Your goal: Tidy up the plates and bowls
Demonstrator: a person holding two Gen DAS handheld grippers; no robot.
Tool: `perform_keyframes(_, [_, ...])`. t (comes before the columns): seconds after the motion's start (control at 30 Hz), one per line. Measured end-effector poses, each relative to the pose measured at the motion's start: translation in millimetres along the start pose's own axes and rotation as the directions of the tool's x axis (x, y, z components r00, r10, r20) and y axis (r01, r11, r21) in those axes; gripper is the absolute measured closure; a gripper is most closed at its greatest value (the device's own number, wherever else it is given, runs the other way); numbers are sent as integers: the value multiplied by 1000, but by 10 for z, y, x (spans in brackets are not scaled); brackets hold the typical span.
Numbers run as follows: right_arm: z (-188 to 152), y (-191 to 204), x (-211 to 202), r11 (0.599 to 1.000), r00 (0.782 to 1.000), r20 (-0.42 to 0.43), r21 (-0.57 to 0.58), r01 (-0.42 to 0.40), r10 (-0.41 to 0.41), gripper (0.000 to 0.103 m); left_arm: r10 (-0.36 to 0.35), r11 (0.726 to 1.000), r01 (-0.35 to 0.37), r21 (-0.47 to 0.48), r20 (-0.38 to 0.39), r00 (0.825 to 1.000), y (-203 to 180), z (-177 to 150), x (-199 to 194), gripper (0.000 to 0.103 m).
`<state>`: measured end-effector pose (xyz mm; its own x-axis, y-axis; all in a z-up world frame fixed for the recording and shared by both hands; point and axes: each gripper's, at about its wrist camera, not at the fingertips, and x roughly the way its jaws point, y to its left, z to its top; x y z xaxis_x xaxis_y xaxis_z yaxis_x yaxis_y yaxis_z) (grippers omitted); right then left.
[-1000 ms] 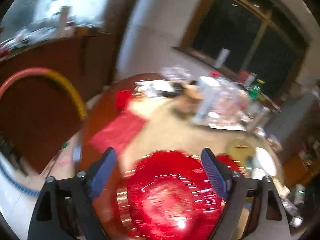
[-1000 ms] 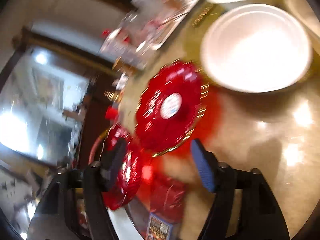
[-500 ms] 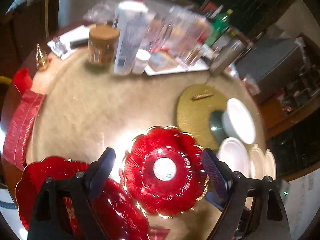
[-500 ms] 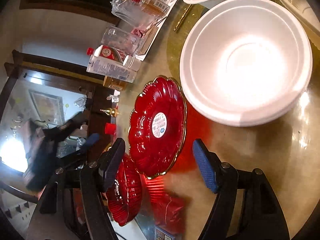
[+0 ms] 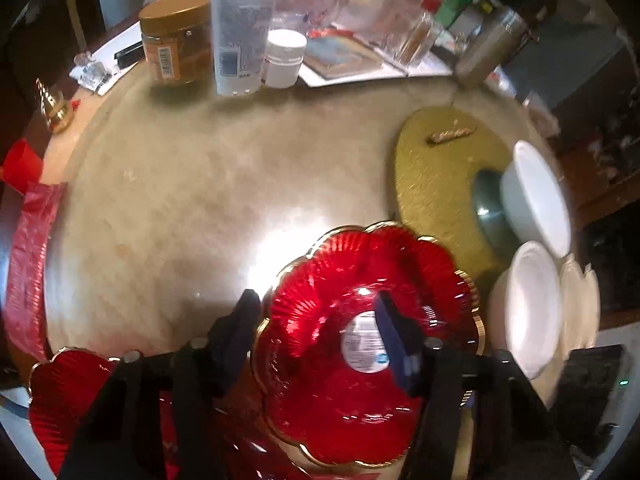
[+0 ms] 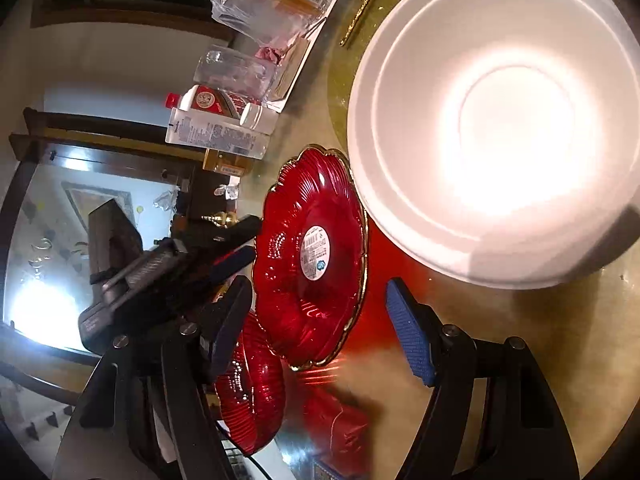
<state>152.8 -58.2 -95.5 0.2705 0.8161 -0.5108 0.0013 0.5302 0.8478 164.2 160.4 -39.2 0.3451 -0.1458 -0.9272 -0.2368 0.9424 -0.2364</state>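
A red fluted plate with a gold rim and a white label (image 5: 360, 340) (image 6: 312, 248) lies on the round table. My left gripper (image 5: 318, 336) (image 6: 240, 242) points down over its left edge. One finger is outside the rim and the other above the label. The jaws are closing with the rim between them, and the pads are not pressing on it. My right gripper (image 6: 320, 328) hovers open just short of the same plate. A second red plate (image 5: 68, 392) (image 6: 248, 400) sits at the table's edge. A large white bowl (image 6: 500, 132) stands right of the plate.
White bowls (image 5: 536, 200) and a stack of white plates (image 5: 528, 304) crowd the gold mat (image 5: 436, 184) at the right. A brown jar (image 5: 176, 40), a tall white bottle (image 5: 240, 28) and a small tub (image 5: 284, 58) line the far side. A red packet (image 5: 28, 260) lies left.
My left gripper has swung down over the table onto the labelled red plate, and its jaws have narrowed around the rim. The right gripper has barely shifted.
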Motion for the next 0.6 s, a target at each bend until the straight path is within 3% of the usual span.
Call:
perform_keyframes(0.07, [5,19,12,1000,1000,3,-15,8,-8,33,14,1000,-14,4,-22,1000,-4,-2,62,60])
perform_keyframes(0.1, [9,24,20,1000,1000,4,-22,17,-17,39,21,1000,-21,6,-31,999,2,5,92,64])
perform_keyframes(0.17, [8,18,55,998,998,-15,-29,64,-64,58,62,998,-62,17,-35,997,8,-4,139,75])
perform_keyframes(0.23, [14,5,52,991,992,-11,-38,125,-126,85,83,996,-82,17,-32,996,23,-13,149,79])
perform_keyframes(0.27, [21,-8,47,989,989,-8,-38,146,-146,89,80,997,-80,13,-33,996,33,-8,145,81])
perform_keyframes(0.43, [10,43,44,976,980,6,-88,197,-198,90,108,994,-108,35,-11,994,-9,-5,116,83])
perform_keyframes(0.6, [36,34,17,978,982,19,-90,190,-189,90,111,993,-112,37,20,994,-51,-4,23,85])
